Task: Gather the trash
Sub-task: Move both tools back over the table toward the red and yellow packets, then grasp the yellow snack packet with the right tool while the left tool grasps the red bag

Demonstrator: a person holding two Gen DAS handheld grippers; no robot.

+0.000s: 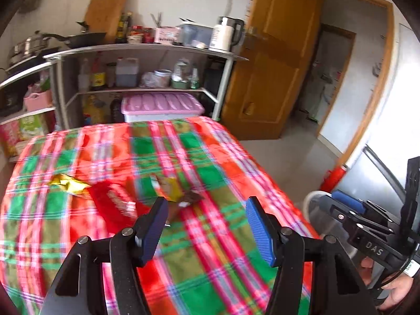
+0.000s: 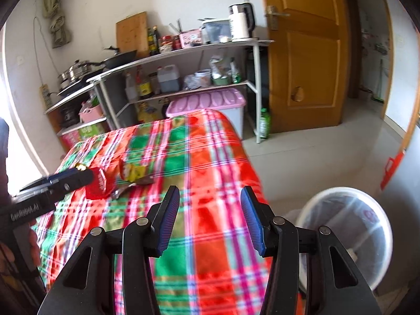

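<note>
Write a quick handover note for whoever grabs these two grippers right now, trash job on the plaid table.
Left gripper: open, empty, above the wrappers.
Right gripper: open, empty, over the table's near end.
Trash on the plaid tablecloth: gold wrapper, red packet, yellow wrapper, brown wrapper.
Lined bin: on the floor to the table's right; contents unclear.
Done: nothing visibly collected.
Left: pick up each piece and drop it in the bin.

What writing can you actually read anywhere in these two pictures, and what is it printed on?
"DAS": on the black body of the right claw, seen from the left wrist.
"GenRobot.AI": on the black body of the left claw, seen from the right wrist.
Red wrapper, yellow wrapper, shelf bottles: print too blurred to read.
</note>
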